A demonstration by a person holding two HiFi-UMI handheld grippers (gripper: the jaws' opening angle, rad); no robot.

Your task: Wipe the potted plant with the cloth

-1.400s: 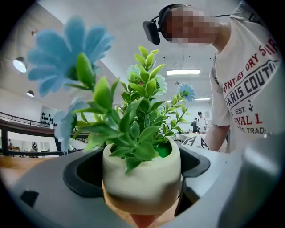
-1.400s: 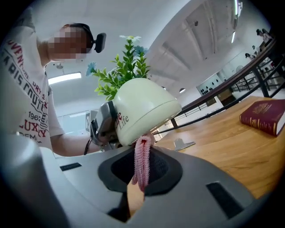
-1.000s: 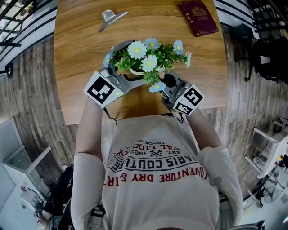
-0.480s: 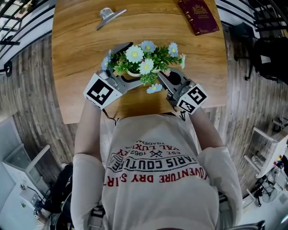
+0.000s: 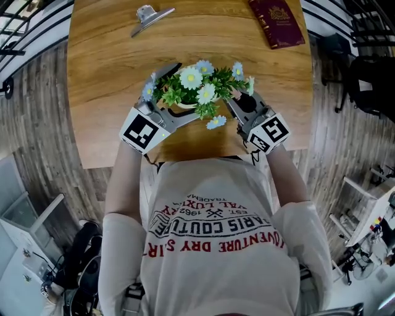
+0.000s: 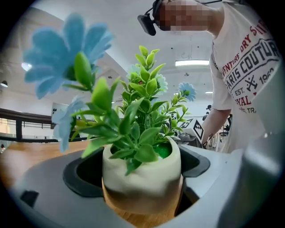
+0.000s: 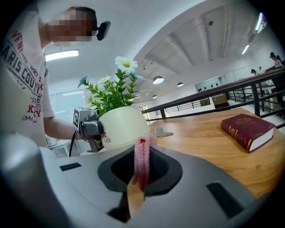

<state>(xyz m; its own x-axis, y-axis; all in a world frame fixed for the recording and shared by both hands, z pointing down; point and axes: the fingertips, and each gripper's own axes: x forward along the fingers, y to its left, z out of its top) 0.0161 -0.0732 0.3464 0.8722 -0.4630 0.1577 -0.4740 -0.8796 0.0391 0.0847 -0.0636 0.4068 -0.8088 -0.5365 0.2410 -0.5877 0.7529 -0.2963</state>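
Observation:
The potted plant (image 5: pixel 197 89), green leaves with white and pale blue flowers in a cream pot (image 6: pixel 141 173), is over the near part of the wooden table (image 5: pixel 105 74). My left gripper (image 5: pixel 174 106) is shut on the pot, one jaw on each side of it. My right gripper (image 5: pixel 242 102) is at the plant's right side, shut on a pink ribbed cloth (image 7: pixel 141 162). The cloth stands edge-on between its jaws, and its top reaches the pot's wall (image 7: pixel 121 127). The left gripper's body (image 7: pixel 87 127) shows behind the pot.
A dark red book (image 5: pixel 278 21) lies at the table's far right, also seen flat on the wood (image 7: pixel 247 129). A metal clip (image 5: pixel 148 13) lies at the far left. Railings and plank floor surround the table.
The right gripper with the cloth has moved away from my body along the plant's right side. The plant in the left gripper has shifted slightly.

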